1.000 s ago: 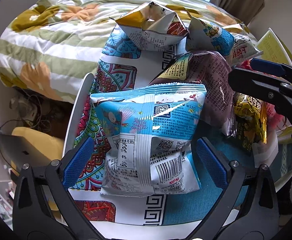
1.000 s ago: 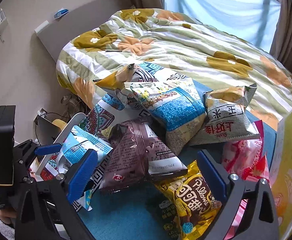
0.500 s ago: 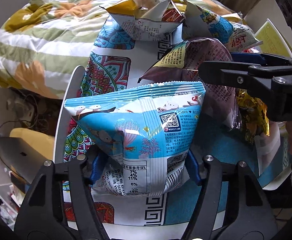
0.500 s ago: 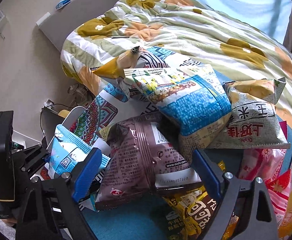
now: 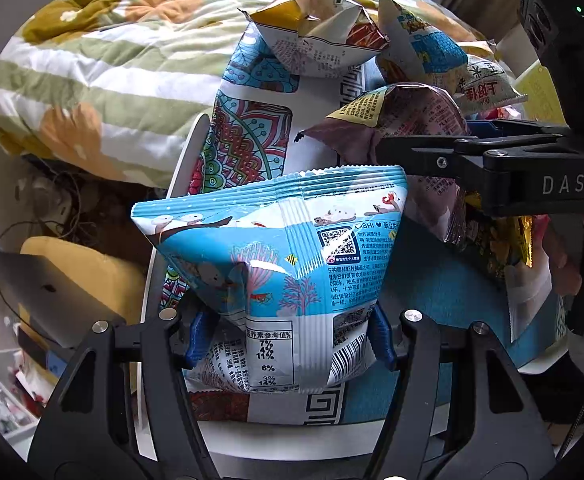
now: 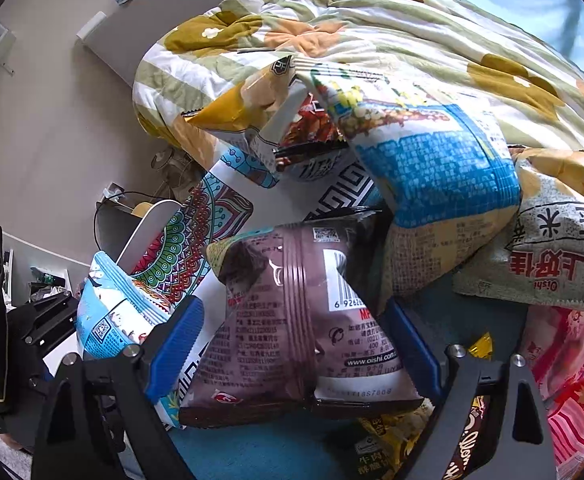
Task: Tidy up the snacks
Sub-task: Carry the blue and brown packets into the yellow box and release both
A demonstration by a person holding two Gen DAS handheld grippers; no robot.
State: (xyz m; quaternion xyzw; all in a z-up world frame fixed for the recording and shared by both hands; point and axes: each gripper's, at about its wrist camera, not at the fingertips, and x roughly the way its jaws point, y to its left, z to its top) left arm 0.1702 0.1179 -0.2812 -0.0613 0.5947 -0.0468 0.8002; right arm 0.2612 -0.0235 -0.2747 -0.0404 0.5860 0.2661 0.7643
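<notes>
My left gripper is shut on a light blue snack bag, squeezing its lower part and holding it upright above the patterned table. The same bag also shows in the right wrist view at the left. My right gripper is open, its blue pads on either side of a maroon snack bag that lies on the table. In the left wrist view the right gripper reaches in from the right over the maroon bag.
Several more bags lie on the table: a blue and yellow one, a yellow-topped one, a pale Oishi one, a pink one, a dark yellow one. A flowered quilt covers the bed behind.
My left gripper has closed on the light blue bag and lifted it. My right gripper has moved forward so its open pads flank the maroon bag.
</notes>
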